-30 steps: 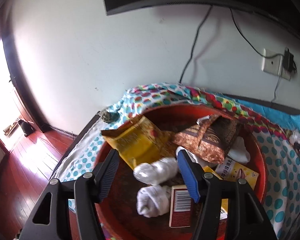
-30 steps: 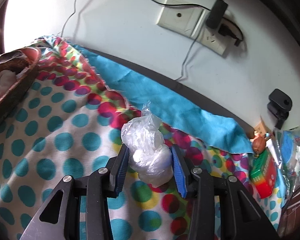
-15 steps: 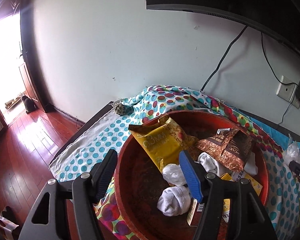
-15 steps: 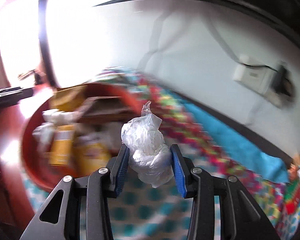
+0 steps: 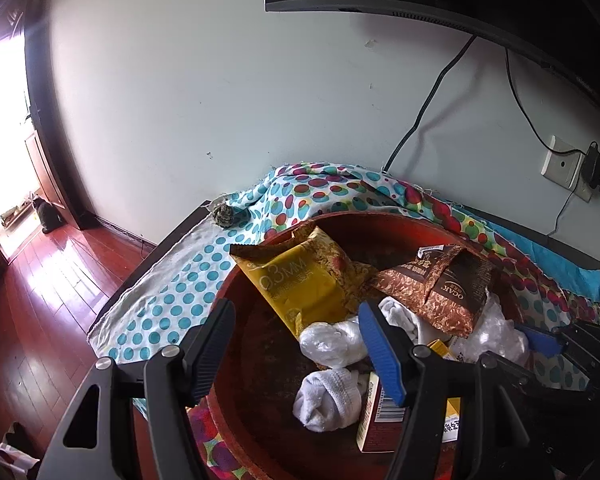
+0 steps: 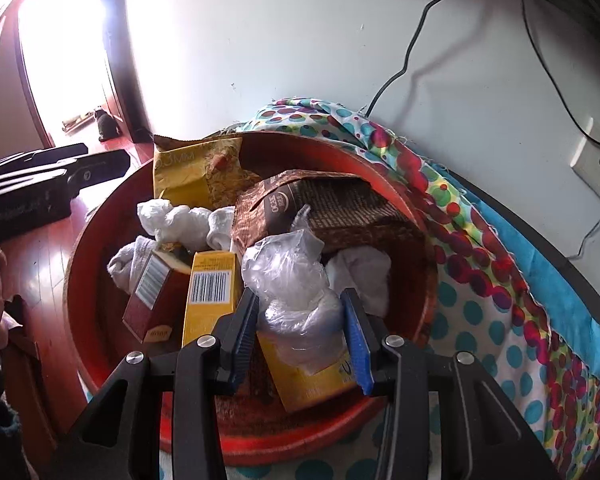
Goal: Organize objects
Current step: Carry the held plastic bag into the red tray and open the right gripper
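2 blue-padded fingers of the left gripper [image 5: 296, 350] stand wide apart in the left wrist view, released and holding nothing, hanging over the near-left rim of the red basin [image 5: 236, 344]. Its right finger passes in front of a crumpled plastic wad [image 5: 332, 344], and contact cannot be told. At 12 o'clock from the fingers a yellow snack bag [image 5: 300, 284] reads "03MM"; at 2 o'clock a brown packet [image 5: 444, 288] shows "OCAK" upside down. A rolled white sock [image 5: 326, 400] lies at 5 o'clock, beside a dark red box [image 5: 380, 420] with a barcode. The right gripper [image 5: 540, 340] reaches in from 3 o'clock with a clear plastic bag [image 5: 488, 336] at its tip. The basin sits on a polka-dot cloth [image 5: 172, 300]. In the right wrist view, the right gripper [image 6: 300, 320] has its jaws partly closed, both pads pressed against the clear plastic bag [image 6: 292, 288], grasping it just over the right half of the red basin [image 6: 428, 300]. The bag's underside rests on or just above a yellow carton [image 6: 312, 372]; which cannot be told. At 10 o'clock an upright yellow box [image 6: 210, 292] shows a barcode, and left of it leans the dark red box [image 6: 156, 300], its small label unreadable. The yellow snack bag [image 6: 196, 172] reads "03MM" at 11 o'clock, the brown packet [image 6: 324, 208] lies at 12 o'clock, and the left gripper [image 6: 40, 188] juts in at 9 o'clock.
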Motion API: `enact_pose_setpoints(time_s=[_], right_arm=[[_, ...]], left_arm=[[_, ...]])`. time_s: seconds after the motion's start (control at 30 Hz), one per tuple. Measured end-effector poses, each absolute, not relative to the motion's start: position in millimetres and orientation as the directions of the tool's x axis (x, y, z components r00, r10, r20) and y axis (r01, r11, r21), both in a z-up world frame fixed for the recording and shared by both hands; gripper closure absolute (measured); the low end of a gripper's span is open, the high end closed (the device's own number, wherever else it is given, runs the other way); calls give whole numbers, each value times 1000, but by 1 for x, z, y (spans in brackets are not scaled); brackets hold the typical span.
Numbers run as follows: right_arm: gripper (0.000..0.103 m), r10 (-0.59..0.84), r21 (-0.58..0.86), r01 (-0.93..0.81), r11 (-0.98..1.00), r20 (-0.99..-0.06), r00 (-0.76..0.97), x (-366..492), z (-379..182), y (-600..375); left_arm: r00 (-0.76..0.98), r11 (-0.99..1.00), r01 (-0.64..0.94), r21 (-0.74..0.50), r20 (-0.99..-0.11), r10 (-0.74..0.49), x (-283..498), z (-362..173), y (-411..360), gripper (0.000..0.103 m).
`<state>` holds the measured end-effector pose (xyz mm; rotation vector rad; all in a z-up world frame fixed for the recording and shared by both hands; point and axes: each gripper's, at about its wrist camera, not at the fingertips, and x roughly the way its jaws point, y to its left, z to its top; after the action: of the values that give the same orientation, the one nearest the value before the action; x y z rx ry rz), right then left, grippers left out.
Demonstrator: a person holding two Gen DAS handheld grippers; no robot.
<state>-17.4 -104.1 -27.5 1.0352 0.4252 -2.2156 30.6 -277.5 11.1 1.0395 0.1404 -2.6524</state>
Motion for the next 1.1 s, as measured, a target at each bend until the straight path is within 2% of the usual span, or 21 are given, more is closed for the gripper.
enact_pose_setpoints(time_s=[0.27,0.3,0.37,0.4,0.43,0.5,0.6,0.73,0.83,1.1], right_arm=[[62,-425,-2,677,-736,-777,-464,-26,-37,-124],[60,-426,-4,679,-734,-777,-464,-26,-37,-124],[42,-421,-10,676,-736,-776,-470,-24,-34,-123],[23,-416,-14,667,-745,-772,-480,-23,-31,-121],[13,-419,-12,662,-749,-766,-487,-22,-28,-118],[11,-442,6,656,-755,-744,-502,-16,-17,-112],[0,-423,-16,634,-773,-731,-535,-3,4,-101],[0,-376,-81,607,-790,-718,-585,22,22,-84],[0,-391,-70,623,-779,-722,-570,44,29,-67],[0,-395,-68,649,-758,-744,-539,74,21,-43]], left_arm=[[-669,-952,306,18,-707,-229,26,1,-278,35],[-667,-951,309,15,-710,-228,25,1,-279,35],[-659,-950,313,13,-717,-227,25,-1,-279,35],[-657,-950,313,13,-719,-227,25,-2,-279,35],[-654,-949,314,13,-722,-227,24,-2,-279,35],[-654,-949,315,12,-722,-226,25,-2,-279,35],[-656,-950,312,6,-722,-219,25,0,-277,34],[-657,-950,311,-11,-725,-207,26,5,-272,32],[-659,-953,301,-27,-729,-187,26,8,-264,29],[-614,-977,213,-12,-780,-124,35,3,-217,28]])
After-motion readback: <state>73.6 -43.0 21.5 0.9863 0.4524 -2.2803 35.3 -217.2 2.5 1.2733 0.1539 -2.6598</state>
